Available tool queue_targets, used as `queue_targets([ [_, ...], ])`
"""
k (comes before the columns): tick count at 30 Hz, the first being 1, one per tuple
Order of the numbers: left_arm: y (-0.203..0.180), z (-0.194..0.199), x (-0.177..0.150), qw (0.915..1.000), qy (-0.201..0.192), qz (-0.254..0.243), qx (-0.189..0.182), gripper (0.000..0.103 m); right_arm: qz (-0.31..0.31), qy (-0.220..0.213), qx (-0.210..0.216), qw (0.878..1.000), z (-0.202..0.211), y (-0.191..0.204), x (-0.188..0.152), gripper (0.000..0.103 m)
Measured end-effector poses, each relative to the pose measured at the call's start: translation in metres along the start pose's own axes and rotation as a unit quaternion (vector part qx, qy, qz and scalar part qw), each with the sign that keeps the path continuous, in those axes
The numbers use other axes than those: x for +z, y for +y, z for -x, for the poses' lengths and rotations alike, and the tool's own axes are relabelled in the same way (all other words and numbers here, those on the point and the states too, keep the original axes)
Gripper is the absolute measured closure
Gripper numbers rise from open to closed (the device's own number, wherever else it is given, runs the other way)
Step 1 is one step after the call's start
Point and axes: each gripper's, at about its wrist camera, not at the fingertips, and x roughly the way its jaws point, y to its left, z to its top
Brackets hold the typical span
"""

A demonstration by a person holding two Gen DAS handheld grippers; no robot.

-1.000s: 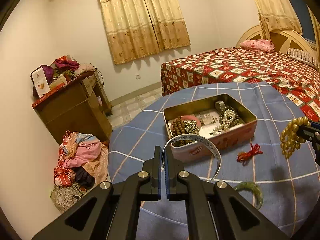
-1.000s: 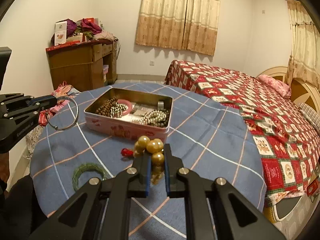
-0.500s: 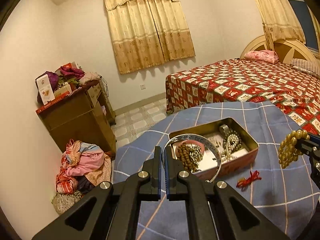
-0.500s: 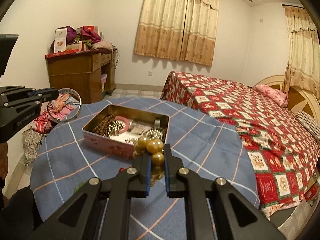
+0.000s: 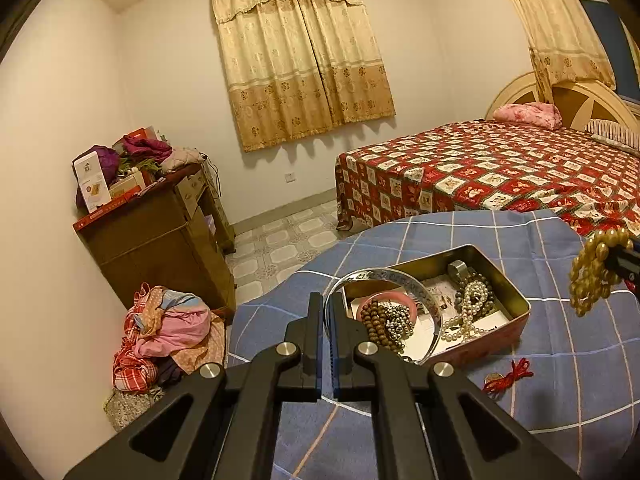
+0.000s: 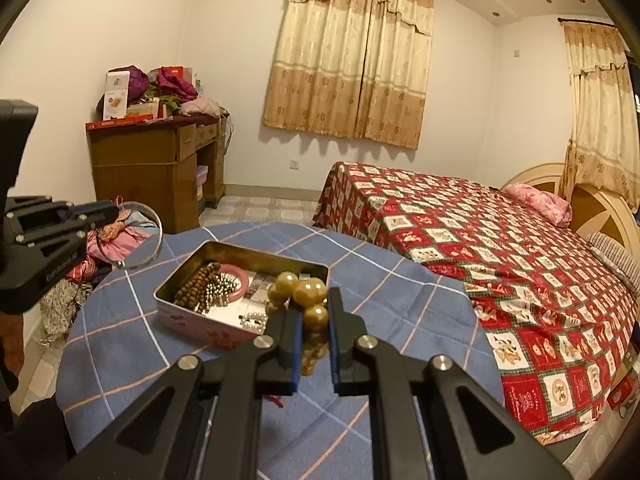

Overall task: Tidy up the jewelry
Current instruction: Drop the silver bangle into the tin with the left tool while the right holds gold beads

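Note:
My left gripper (image 5: 326, 308) is shut on a thin silver bangle (image 5: 416, 288), held above the near-left side of the open metal tin (image 5: 516, 304). The tin (image 6: 176, 308) holds brown bead strings, a pink bangle and pearl strands (image 5: 472, 300). My right gripper (image 6: 314, 316) is shut on a bracelet of large amber beads (image 6: 306, 292), lifted above the blue checked tablecloth (image 6: 132, 344) just right of the tin. In the right wrist view the left gripper (image 6: 110, 210) hangs at the left with the bangle (image 6: 154, 244). The amber beads (image 5: 592, 276) also show at the right edge of the left wrist view.
A red knotted cord (image 5: 508, 374) lies on the cloth in front of the tin. Beyond the round table stand a bed with a red patterned cover (image 6: 500, 248), a wooden desk piled with things (image 5: 160, 232) and a heap of clothes on the floor (image 5: 168, 332).
Both grippers have risen from the table, carrying the bangle and the amber beads upward; the tin and cloth sit lower in both views. The green bangle on the cloth has dropped out of sight.

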Motion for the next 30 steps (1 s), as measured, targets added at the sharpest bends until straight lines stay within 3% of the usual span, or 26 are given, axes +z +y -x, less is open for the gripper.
queue_targets([
  [30, -0.016, -0.058, 0.007, 0.9996, 0.022, -0.015, -0.004, 0.102, 0.018, 0.001, 0.018, 1.000, -0.045, 0.007, 0.027, 0.091],
])
